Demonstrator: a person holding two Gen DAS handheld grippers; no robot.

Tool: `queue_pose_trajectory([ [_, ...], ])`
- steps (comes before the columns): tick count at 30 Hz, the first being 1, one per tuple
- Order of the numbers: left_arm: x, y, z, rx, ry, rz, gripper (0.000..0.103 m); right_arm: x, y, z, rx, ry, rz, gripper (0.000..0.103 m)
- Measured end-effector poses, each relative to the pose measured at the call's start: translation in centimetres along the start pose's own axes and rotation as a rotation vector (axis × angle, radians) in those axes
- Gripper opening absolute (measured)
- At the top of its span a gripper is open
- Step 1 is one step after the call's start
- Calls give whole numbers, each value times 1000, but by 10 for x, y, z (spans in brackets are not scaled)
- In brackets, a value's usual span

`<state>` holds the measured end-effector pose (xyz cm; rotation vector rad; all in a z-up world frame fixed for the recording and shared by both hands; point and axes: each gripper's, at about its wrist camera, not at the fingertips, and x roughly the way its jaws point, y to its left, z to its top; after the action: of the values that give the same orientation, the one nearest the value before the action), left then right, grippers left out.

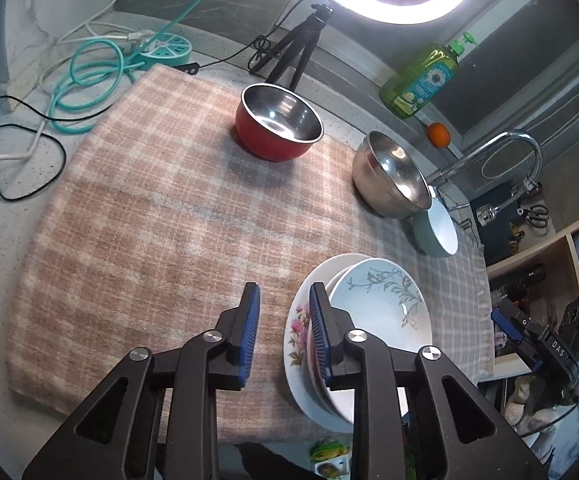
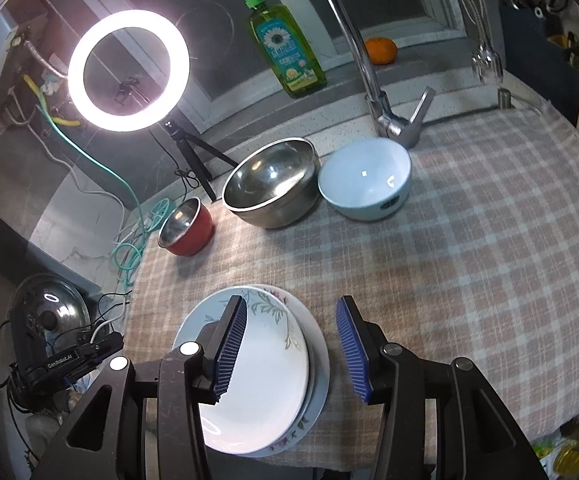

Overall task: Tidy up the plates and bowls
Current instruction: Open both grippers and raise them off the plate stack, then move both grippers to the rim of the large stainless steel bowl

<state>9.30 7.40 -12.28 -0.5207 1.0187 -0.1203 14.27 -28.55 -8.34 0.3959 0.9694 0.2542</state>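
A stack of plates (image 1: 385,300) (image 2: 265,360) lies at the near edge of the checked cloth (image 1: 149,220), a leaf-patterned plate on top and a pink-flowered one at the bottom. My left gripper (image 1: 284,288) hovers open at the stack's left rim, with only cloth between its blue pads. My right gripper (image 2: 290,300) is open above the stack's right side, pads clear of the plates. At the back stand a red bowl (image 1: 277,120) (image 2: 187,228), a steel bowl (image 1: 389,176) (image 2: 269,184) and a pale blue bowl (image 1: 437,232) (image 2: 365,180).
A ring light (image 2: 129,70) on a tripod (image 1: 293,52), a green soap bottle (image 2: 285,48), an orange (image 2: 380,50) and a faucet (image 2: 369,80) line the back. Cables and a teal power strip (image 1: 169,46) lie left of the cloth. A pot lid (image 2: 49,312) sits beyond the counter.
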Motion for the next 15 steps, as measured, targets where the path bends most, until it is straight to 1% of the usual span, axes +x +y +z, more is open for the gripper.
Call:
queue_pose_trajectory([
  [1, 0, -3, 0, 1, -4, 1, 27, -1, 0, 4, -17, -3, 0, 44],
  [4, 0, -15, 3, 10, -21, 5, 27, 0, 0, 15, -62, 10, -2, 57],
  [7, 3, -26, 7, 14, -33, -1, 27, 2, 1, 28, -127, 32, -21, 57],
  [12, 15, -49, 17, 28, -38, -20, 27, 8, 0, 60, -229, 61, -69, 57],
  [15, 25, -64, 28, 42, -47, -18, 27, 15, -3, 79, -246, 73, -57, 57],
])
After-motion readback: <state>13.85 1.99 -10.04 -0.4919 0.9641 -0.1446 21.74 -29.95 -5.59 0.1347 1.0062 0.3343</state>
